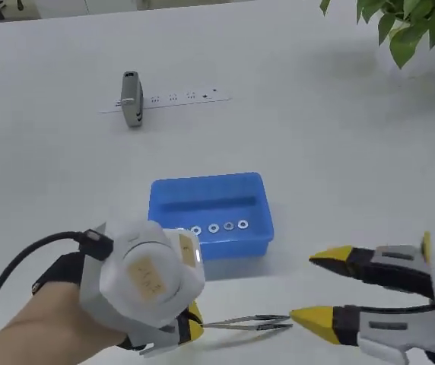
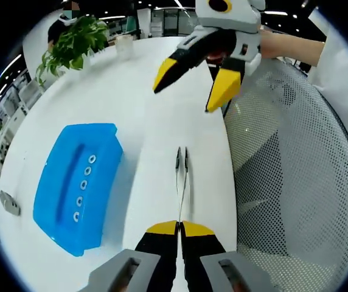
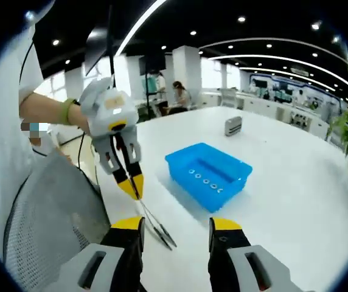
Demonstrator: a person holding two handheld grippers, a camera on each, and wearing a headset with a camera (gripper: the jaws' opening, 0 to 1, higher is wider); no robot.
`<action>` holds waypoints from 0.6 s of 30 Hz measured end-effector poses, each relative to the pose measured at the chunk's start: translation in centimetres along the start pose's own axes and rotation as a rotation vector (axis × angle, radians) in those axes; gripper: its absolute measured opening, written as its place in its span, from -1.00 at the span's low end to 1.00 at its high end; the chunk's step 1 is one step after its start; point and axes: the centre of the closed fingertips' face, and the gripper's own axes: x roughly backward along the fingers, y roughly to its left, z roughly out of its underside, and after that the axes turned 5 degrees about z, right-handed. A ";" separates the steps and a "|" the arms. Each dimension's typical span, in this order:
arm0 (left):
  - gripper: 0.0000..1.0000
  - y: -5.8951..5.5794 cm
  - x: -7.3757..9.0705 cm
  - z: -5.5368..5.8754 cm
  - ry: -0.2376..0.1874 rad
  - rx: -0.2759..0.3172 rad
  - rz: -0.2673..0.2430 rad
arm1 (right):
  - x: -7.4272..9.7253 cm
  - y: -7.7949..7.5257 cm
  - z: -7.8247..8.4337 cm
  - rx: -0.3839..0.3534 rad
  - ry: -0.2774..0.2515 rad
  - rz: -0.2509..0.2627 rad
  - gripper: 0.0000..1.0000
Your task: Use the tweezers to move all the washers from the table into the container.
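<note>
A blue container (image 1: 206, 185) stands mid-table with a row of several silver washers (image 1: 219, 227) on its floor. My left gripper (image 1: 195, 324) is at the lower left, shut on the handle end of metal tweezers (image 1: 252, 323), whose closed tips point right, low over the table. In the left gripper view, my gripper (image 2: 179, 227) holds the tweezers (image 2: 181, 179), with the container (image 2: 52, 207) and washers (image 2: 83, 188) to the left. My right gripper (image 1: 303, 287) is open with nothing in it, its jaws spread on either side of the tweezer tips.
A power strip with a grey adapter (image 1: 131, 99) lies at the back of the white table (image 1: 339, 137). A potted plant (image 1: 404, 26) stands at the far right corner. A mesh chair (image 2: 283, 176) sits below the table's near edge.
</note>
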 end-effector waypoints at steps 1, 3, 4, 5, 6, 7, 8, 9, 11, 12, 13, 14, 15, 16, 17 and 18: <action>-1.00 0.0 -0.2 0.1 0.008 -0.005 -0.003 | 0.6 -0.4 -0.2 -0.016 -0.019 0.016 -0.14; -1.00 -0.1 -0.5 0.4 0.032 -0.006 0.005 | 1.9 -1.3 -0.7 -0.048 -0.052 0.051 -0.06; -1.00 0.0 -0.6 0.4 0.037 -0.005 0.004 | 2.7 -1.8 -1.1 -0.061 -0.081 0.075 -0.01; -1.00 0.0 -0.7 0.5 0.047 0.007 0.011 | 3.4 -2.2 -1.4 -0.068 -0.101 0.088 0.02; -1.00 0.0 -0.7 0.5 0.052 0.013 0.011 | 4.3 -2.5 -1.8 -0.072 -0.119 0.101 0.06; -1.00 0.1 -0.8 0.6 0.062 0.012 0.007 | 5.0 -2.9 -2.0 -0.072 -0.132 0.118 0.10; -1.00 0.1 -0.8 0.6 0.071 0.005 0.004 | 6.0 -3.6 -2.4 -0.062 -0.156 0.152 0.12; -1.00 0.0 -0.9 0.6 0.086 -0.003 0.006 | 6.7 -3.9 -2.5 -0.055 -0.163 0.168 0.14; -1.00 0.0 -1.1 0.7 0.110 -0.008 0.004 | 8.2 -4.6 -2.8 -0.060 -0.201 0.212 0.19; -1.00 -0.1 -1.2 0.8 0.120 -0.009 0.006 | 8.7 -4.7 -2.9 -0.070 -0.211 0.218 0.21; -1.00 -0.1 -1.3 1.0 0.136 -0.013 0.004 | 9.3 -4.8 -3.1 -0.084 -0.234 0.229 0.24; -1.00 -0.1 -1.3 1.0 0.142 -0.014 0.005 | 9.7 -4.9 -3.1 -0.088 -0.246 0.237 0.26; -1.00 -0.1 -1.4 1.0 0.148 -0.008 0.008 | 10.1 -4.9 -3.1 -0.099 -0.257 0.247 0.26; -1.00 -0.2 -1.5 1.1 0.158 0.002 0.020 | 10.4 -4.9 -3.1 -0.109 -0.264 0.252 0.27; -1.00 -0.2 -1.5 1.2 0.164 0.003 0.018 | 10.7 -4.9 -3.1 -0.119 -0.276 0.263 0.26; -1.00 -0.1 -1.5 1.4 0.184 -0.009 0.012 | 10.9 -4.9 -3.1 -0.130 -0.283 0.270 0.26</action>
